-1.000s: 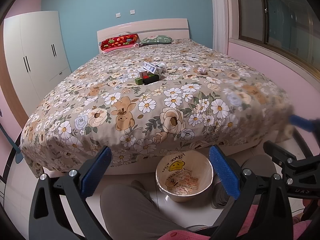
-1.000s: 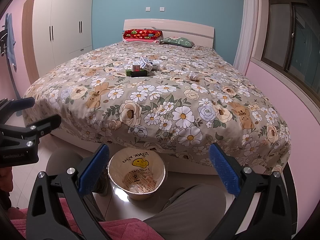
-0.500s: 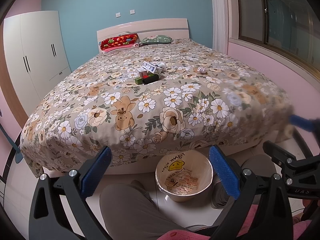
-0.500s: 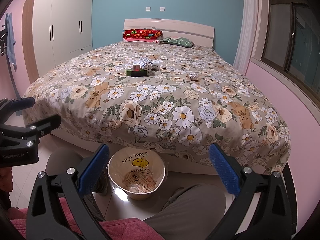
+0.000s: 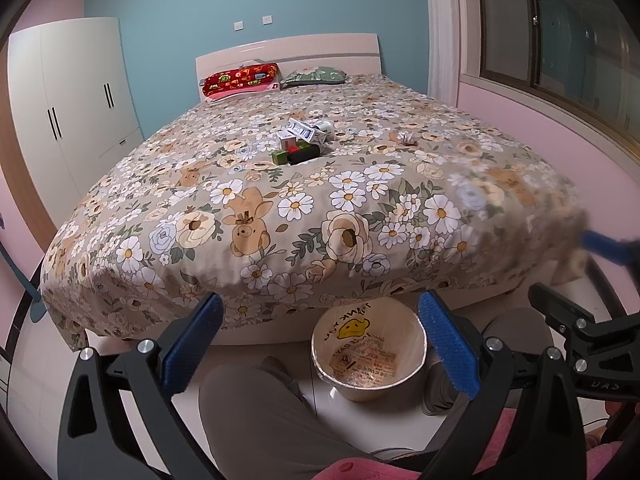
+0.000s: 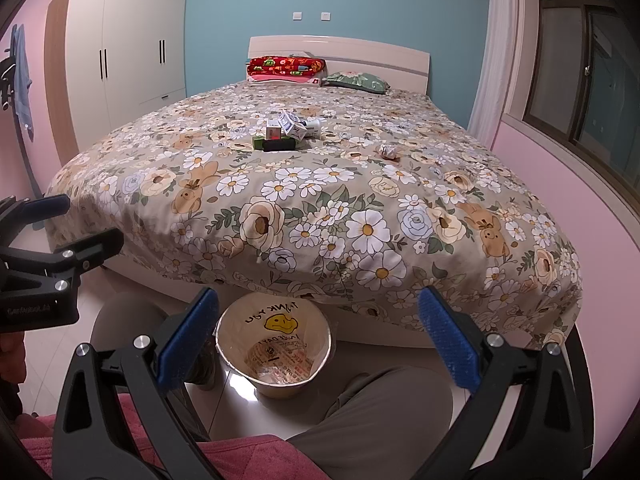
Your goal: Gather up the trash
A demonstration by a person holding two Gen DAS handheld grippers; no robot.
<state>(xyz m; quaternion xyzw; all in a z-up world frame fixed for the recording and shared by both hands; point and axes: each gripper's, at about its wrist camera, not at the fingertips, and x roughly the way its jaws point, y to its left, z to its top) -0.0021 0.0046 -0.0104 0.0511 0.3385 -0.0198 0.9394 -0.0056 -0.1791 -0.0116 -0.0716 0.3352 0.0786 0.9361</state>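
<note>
Blue-padded and spread wide, your left gripper (image 5: 318,340) and right gripper (image 6: 318,338) hover empty above the lined bin (image 6: 274,354), small boxes (image 6: 285,133) littering the floral bedspread (image 6: 320,208).

Floral bed (image 5: 248,216) carries small boxes (image 5: 300,144) – crumpled paper (image 5: 407,138) nearby.

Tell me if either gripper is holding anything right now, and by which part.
Nothing is held. The left gripper and right gripper are both open and empty, above the trash bin. The trash pile lies untouched on the bed.
</note>
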